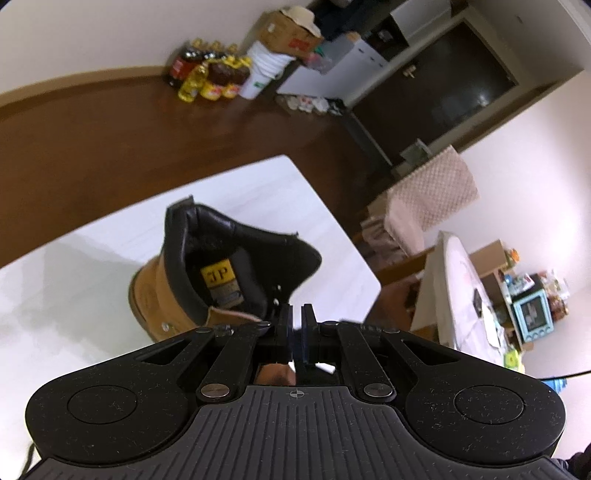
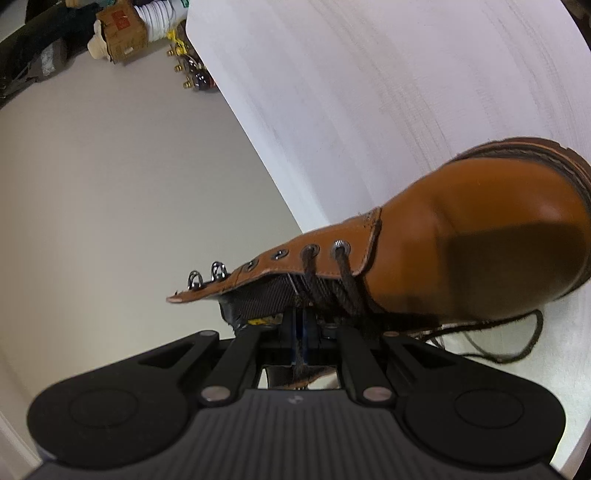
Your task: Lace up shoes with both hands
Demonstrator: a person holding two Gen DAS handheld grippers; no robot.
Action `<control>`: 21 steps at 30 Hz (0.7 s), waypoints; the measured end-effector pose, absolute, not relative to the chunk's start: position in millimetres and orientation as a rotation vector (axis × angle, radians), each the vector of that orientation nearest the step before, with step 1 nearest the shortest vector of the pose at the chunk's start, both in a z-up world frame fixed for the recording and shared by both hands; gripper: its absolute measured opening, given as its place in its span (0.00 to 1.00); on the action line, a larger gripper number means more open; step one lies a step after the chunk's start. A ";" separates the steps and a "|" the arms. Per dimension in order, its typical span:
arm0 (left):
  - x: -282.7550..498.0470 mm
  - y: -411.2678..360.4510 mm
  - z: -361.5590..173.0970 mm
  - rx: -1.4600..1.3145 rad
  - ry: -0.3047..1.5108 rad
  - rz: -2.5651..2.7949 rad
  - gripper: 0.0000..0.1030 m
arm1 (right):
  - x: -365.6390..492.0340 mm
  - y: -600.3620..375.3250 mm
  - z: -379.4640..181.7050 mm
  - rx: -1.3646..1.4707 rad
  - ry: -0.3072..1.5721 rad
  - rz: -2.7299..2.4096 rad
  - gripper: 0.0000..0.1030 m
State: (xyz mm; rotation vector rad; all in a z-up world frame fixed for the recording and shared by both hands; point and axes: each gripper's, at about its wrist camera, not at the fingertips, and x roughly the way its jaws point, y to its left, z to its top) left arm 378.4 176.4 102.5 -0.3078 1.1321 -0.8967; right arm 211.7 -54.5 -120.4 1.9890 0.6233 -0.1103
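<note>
A tan leather boot point(image 1: 159, 291) with a black padded collar stands on the white table point(image 1: 258, 192). My left gripper point(image 1: 297, 325) hovers just above and behind the collar, its pads pressed together; no lace shows between them. In the right wrist view the boot point(image 2: 480, 229) lies across the frame, toe to the right. A dark brown shoelace point(image 2: 347, 280) runs through the two lowest eyelets and down to my right gripper point(image 2: 301, 328), which is shut on a strand of it. More lace point(image 2: 524, 339) loops loose on the table beside the sole. The upper eyelets and metal hooks point(image 2: 218, 271) are bare.
The table's edge point(image 2: 258, 147) runs close behind the boot, with floor beyond. Far off stand bottles point(image 1: 210, 77), a stack of white buckets point(image 1: 262, 66) and a cardboard box point(image 1: 288, 33). A pink-covered chair point(image 1: 436, 192) and a cluttered table point(image 1: 461, 288) are at the right.
</note>
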 end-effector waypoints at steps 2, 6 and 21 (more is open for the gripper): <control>379.7 174.3 100.7 -0.300 1.142 -0.917 0.03 | 209.9 -52.3 -117.4 1.980 0.582 -0.134 0.04; 377.4 163.6 99.4 -0.205 1.162 -0.988 0.03 | 209.1 -45.4 -111.8 1.944 0.528 -0.176 0.04; 370.6 152.0 86.7 -0.148 1.218 -1.067 0.03 | 201.3 -44.5 -83.1 1.787 0.539 -0.195 0.18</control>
